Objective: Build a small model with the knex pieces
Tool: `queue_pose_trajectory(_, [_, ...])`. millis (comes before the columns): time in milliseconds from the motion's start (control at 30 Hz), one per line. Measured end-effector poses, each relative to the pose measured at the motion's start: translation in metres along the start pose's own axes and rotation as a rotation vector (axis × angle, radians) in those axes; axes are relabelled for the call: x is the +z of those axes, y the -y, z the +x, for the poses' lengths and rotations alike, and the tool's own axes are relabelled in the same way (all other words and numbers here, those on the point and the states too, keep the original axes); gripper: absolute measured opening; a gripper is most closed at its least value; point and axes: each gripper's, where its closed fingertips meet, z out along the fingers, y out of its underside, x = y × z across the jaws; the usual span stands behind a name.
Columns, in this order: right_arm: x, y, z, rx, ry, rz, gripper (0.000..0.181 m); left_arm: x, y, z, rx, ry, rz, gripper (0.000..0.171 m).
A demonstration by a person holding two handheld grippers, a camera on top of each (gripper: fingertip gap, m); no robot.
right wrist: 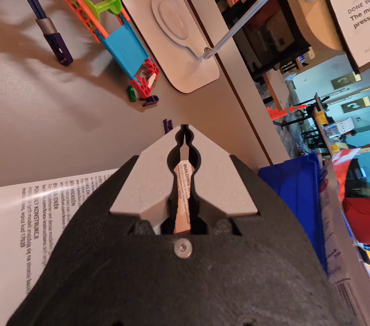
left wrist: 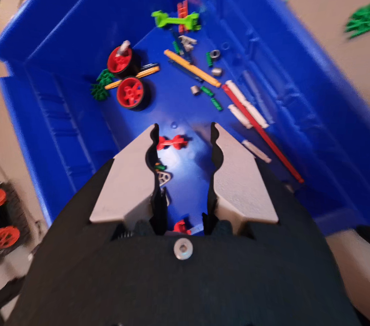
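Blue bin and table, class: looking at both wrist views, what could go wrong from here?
1. The left hand-held gripper hangs open over the blue bin; lowered, it may nudge the small red connector aside.
2. The right hand-held gripper is shut, with a purple piece beside its tips; a sweep could push that piece away.
3. The left view is blurred, so aiming may be off.

Left wrist view looks down into blue bin (left wrist: 60,35); right views tabletop (right wrist: 60,136), bin (right wrist: 296,196) shared.
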Motion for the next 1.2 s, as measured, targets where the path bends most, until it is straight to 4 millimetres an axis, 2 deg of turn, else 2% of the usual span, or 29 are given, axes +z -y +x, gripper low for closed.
queue_pose_trajectory(67, [0.000,-0.002,0.003,-0.023,-0.027,-0.008,0.000,-0.003,-0.001,0.012,0.024,-0.043,0.002,0.046])
queue_pose_trajectory(133, [0.000,-0.004,0.006,-0.047,-0.058,-0.022,0.000,-0.003,-0.003,0.015,0.021,-0.045,-0.003,0.046])
queue_pose_trajectory(233, [0.003,-0.008,0.006,-0.088,-0.082,-0.051,0.000,-0.003,0.004,0.020,0.022,-0.072,0.045,0.042])
queue_pose_trajectory(367, [0.005,-0.012,0.006,-0.107,-0.094,-0.072,0.000,0.005,0.017,0.040,0.076,-0.143,0.072,0.042])
queue_pose_trajectory(467, [0.007,-0.014,0.005,-0.121,-0.097,-0.087,0.000,0.012,0.016,0.051,0.096,-0.190,0.059,0.042])
queue_pose_trajectory(600, [0.009,-0.016,0.004,-0.130,-0.095,-0.098,0.000,0.024,0.010,0.048,0.076,-0.185,0.016,0.046])
queue_pose_trajectory(700, [0.010,-0.015,0.004,-0.141,-0.094,-0.100,0.000,0.029,0.013,0.030,0.066,-0.086,0.017,0.047])
queue_pose_trajectory(833, [0.008,-0.011,0.004,-0.156,-0.100,-0.095,0.000,0.002,0.038,-0.015,-0.078,0.040,0.208,0.040])
queue_pose_trajectory(967, [0.007,-0.009,0.005,-0.148,-0.099,-0.084,0.000,-0.011,0.050,-0.031,-0.098,0.062,0.241,0.041])
queue_pose_trajectory(1067, [0.007,-0.006,0.004,-0.155,-0.091,-0.075,0.000,0.002,0.068,-0.013,-0.055,-0.074,0.233,0.048])
queue_pose_trajectory(1200, [0.005,0.001,0.005,-0.153,-0.090,-0.051,0.000,0.042,0.076,-0.007,0.013,-0.148,0.115,0.061])
